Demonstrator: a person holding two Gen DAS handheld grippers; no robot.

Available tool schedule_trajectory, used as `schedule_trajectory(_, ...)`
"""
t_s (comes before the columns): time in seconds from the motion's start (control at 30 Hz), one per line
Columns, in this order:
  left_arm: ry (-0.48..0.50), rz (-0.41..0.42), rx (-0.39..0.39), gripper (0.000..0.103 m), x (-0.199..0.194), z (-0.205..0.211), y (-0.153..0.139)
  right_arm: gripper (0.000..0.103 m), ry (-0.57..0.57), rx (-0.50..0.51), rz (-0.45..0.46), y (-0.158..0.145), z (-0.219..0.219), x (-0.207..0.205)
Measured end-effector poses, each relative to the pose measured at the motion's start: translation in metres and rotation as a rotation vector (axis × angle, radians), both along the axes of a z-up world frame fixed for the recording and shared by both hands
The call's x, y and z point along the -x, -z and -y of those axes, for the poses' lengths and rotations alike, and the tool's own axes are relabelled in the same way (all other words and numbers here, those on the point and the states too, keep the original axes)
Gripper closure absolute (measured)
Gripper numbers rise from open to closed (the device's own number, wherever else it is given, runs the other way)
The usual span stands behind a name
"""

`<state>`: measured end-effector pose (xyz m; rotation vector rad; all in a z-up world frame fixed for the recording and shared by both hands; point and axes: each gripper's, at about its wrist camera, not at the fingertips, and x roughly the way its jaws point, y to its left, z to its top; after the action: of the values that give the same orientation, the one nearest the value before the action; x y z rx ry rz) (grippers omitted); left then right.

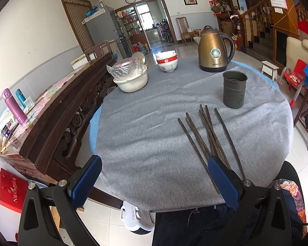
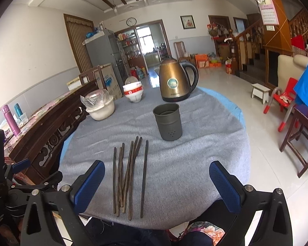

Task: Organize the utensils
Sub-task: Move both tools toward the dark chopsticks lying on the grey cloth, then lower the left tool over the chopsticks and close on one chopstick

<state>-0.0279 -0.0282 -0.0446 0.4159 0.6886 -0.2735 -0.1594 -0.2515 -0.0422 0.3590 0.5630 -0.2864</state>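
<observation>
Chopsticks [image 2: 129, 176], long, dark and wooden, are spread in a loose bunch on the round table's grey cloth [image 2: 195, 164], near its front edge. Just behind them a dark grey metal cup with small holes [image 2: 168, 123] is stood upright, and nothing can be seen inside it. Farther back a brown metal kettle [image 2: 174, 81], a red and white bowl [image 2: 133, 92] and a white pot covered with clear plastic [image 2: 100, 106] are seen. The left gripper [image 1: 154, 176] is held low over the cloth with its blue jaws wide and nothing between them. The right gripper [image 2: 157, 181] is held wide too, above the sticks, and no stick is touched.
</observation>
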Motion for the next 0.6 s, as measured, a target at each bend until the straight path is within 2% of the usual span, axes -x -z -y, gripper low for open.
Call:
schedule_trajectory(0.07,0.001,-0.024,0.004,0.0,-0.01,0.0,0.005,0.0,-0.013,-0.015,-0.014,0.005,0.003,-0.011)
schedule_trajectory(0.23,0.0,-0.157,0.064,0.0,-0.058,-0.003,0.025,0.002,-0.063,-0.058,-0.075,0.025,0.015,-0.062)
schedule_trajectory(0.4,0.005,-0.354,0.161,0.001,-0.118,0.002,0.055,0.025,-0.147,-0.119,-0.171,0.057,0.023,-0.133)
schedule_trajectory(0.5,-0.004,-0.465,0.194,0.013,-0.15,0.013,0.074,0.038,-0.167,-0.13,-0.237,0.078,0.027,-0.169)
schedule_trajectory(0.57,-0.004,-0.533,0.217,0.019,-0.167,0.02,0.087,0.051,-0.186,-0.141,-0.286,0.095,0.028,-0.194)
schedule_trajectory(0.6,-0.017,-0.565,0.22,0.024,-0.176,0.024,0.094,0.054,-0.19,-0.144,-0.313,0.104,0.029,-0.205)
